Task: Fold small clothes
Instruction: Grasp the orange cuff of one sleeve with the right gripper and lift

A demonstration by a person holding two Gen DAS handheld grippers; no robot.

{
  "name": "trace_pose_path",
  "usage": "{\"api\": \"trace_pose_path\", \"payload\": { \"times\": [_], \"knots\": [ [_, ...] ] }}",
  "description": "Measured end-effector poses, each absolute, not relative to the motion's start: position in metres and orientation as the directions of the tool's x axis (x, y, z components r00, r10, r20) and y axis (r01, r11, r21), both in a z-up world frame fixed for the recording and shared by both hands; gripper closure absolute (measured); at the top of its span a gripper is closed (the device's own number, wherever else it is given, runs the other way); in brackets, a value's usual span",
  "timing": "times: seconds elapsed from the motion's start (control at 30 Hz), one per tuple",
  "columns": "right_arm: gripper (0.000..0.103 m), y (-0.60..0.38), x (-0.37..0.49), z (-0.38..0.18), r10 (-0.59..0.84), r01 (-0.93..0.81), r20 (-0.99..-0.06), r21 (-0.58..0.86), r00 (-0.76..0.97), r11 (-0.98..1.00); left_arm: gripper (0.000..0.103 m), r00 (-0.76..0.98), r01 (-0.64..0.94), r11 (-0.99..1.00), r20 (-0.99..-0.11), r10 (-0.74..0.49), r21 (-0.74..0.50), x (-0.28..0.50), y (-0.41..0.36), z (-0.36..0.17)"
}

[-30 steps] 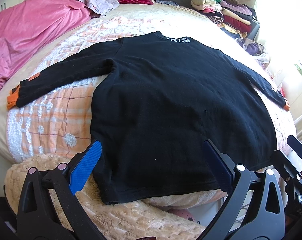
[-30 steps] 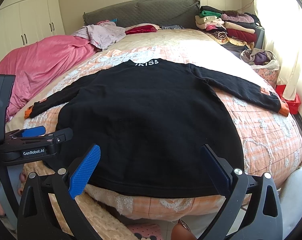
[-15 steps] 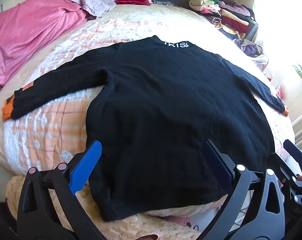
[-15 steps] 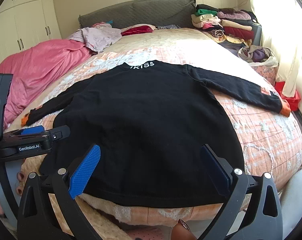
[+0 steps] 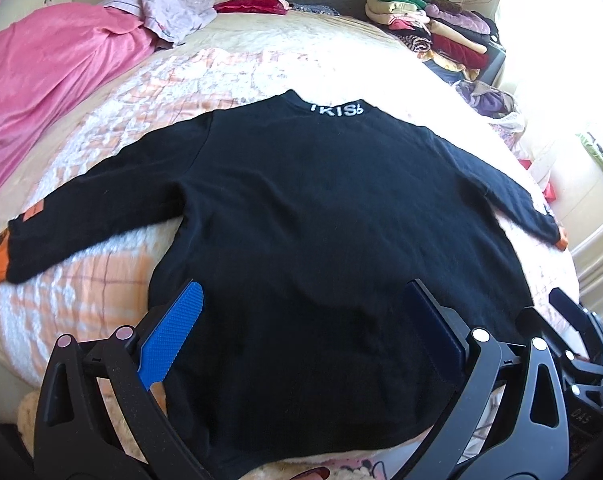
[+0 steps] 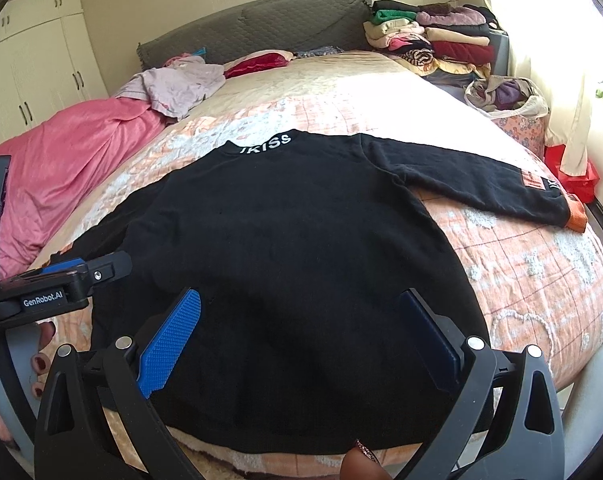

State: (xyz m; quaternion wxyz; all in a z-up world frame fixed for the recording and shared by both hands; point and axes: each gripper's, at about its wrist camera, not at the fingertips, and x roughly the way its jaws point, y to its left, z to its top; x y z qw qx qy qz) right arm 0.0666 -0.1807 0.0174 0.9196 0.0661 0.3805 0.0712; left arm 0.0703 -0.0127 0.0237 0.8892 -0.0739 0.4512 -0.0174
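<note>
A pink blanket (image 5: 49, 92) lies at 10 o'clock on the bed (image 5: 261, 64). The black sweater (image 5: 321, 240) is spread flat at the centre of the bed, sleeves out to both sides, collar at 12 o'clock. The left tongs (image 5: 305, 332) and right tongs (image 6: 301, 328) hang over its hem, both apart and empty. Folded clothes (image 6: 429, 44) are stacked at 1 o'clock.
</note>
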Motion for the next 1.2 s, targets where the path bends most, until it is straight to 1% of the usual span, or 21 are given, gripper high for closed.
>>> {"api": "trace_pose_path", "payload": {
  "times": [0.13, 0.43, 0.77, 0.87, 1.03, 1.2],
  "knots": [
    [0.004, -0.191, 0.076, 0.018, 0.166, -0.05, -0.688, 0.186, 0.706, 0.981, 0.009, 0.597, -0.027, 0.986, -0.793, -0.118, -0.167, 0.084, -0.013, 0.03],
    [0.004, -0.211, 0.1, 0.021, 0.113, 0.018, -0.686, 0.181, 0.718, 0.983, 0.009, 0.608, 0.004, 0.986, -0.782, -0.134, -0.165, 0.119, -0.019, 0.041],
    [0.004, -0.244, 0.126, 0.025, 0.086, 0.095, -0.676, 0.226, 0.732, 0.97, 0.009, 0.621, 0.025, 0.985, -0.769, -0.151, -0.173, 0.161, -0.029, 0.055],
    [0.004, -0.255, 0.134, 0.027, 0.076, 0.114, -0.675, 0.233, 0.734, 0.966, 0.009, 0.615, 0.045, 0.982, -0.77, -0.173, -0.184, 0.175, -0.035, 0.057],
    [0.004, -0.279, 0.148, 0.028, 0.015, 0.186, -0.673, 0.225, 0.739, 0.956, 0.009, 0.605, 0.061, 0.979, -0.773, -0.19, -0.193, 0.195, -0.044, 0.058],
    [0.004, -0.314, 0.164, 0.029, -0.038, 0.271, -0.668, 0.249, 0.743, 0.93, 0.009, 0.595, 0.06, 0.98, -0.782, -0.187, -0.189, 0.217, -0.052, 0.058]
  ]
}}
